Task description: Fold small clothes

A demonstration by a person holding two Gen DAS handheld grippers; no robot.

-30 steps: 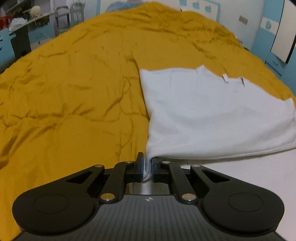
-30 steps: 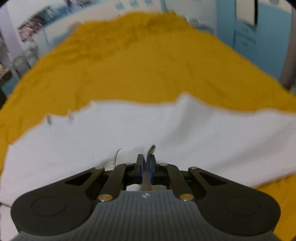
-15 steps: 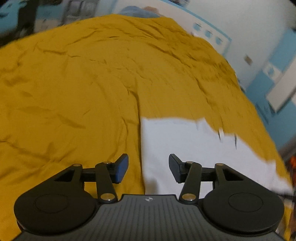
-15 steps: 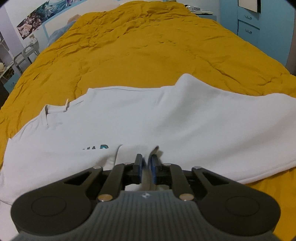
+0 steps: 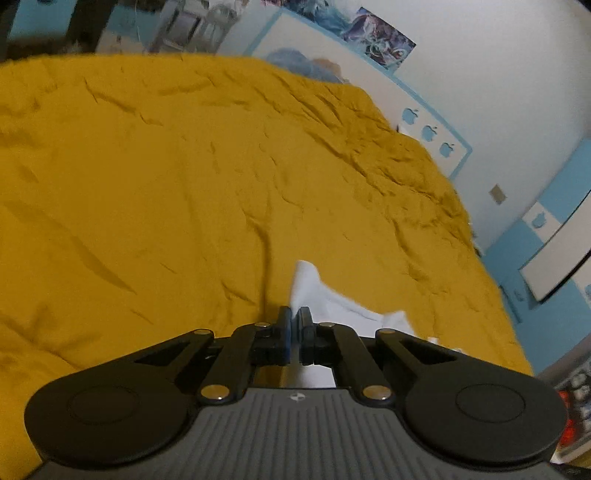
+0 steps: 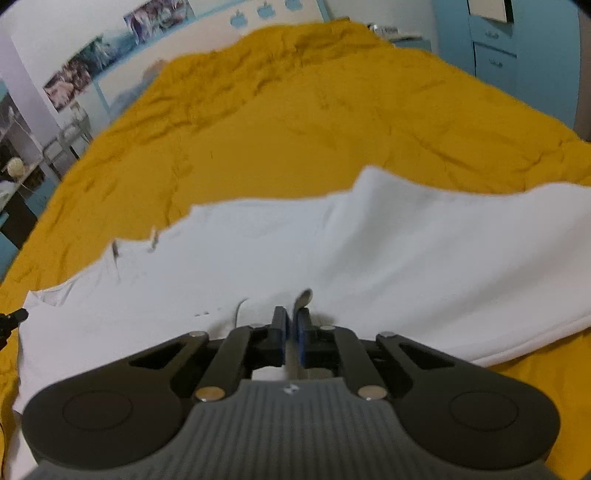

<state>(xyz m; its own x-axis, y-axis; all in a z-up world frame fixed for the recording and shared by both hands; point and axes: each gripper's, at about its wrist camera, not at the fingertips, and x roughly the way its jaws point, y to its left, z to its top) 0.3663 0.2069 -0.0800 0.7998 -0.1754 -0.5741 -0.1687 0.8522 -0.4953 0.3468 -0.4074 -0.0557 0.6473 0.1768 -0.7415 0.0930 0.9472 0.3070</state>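
A white T-shirt lies spread on the mustard-yellow bedspread, its neck opening at the left in the right wrist view. My right gripper is shut on a fold of the shirt at its near edge. In the left wrist view my left gripper is shut on a corner of the white shirt, which pokes up between the fingers. The rest of the shirt is mostly hidden behind the left gripper.
The bedspread fills most of both views and is wrinkled. A headboard with posters and a blue cabinet stand around the bed. A desk with clutter stands at the far left.
My left gripper let go of the shirt, opened, then shut again on a shirt corner. My right gripper loosened slightly and closed again on its fold; both views shifted.
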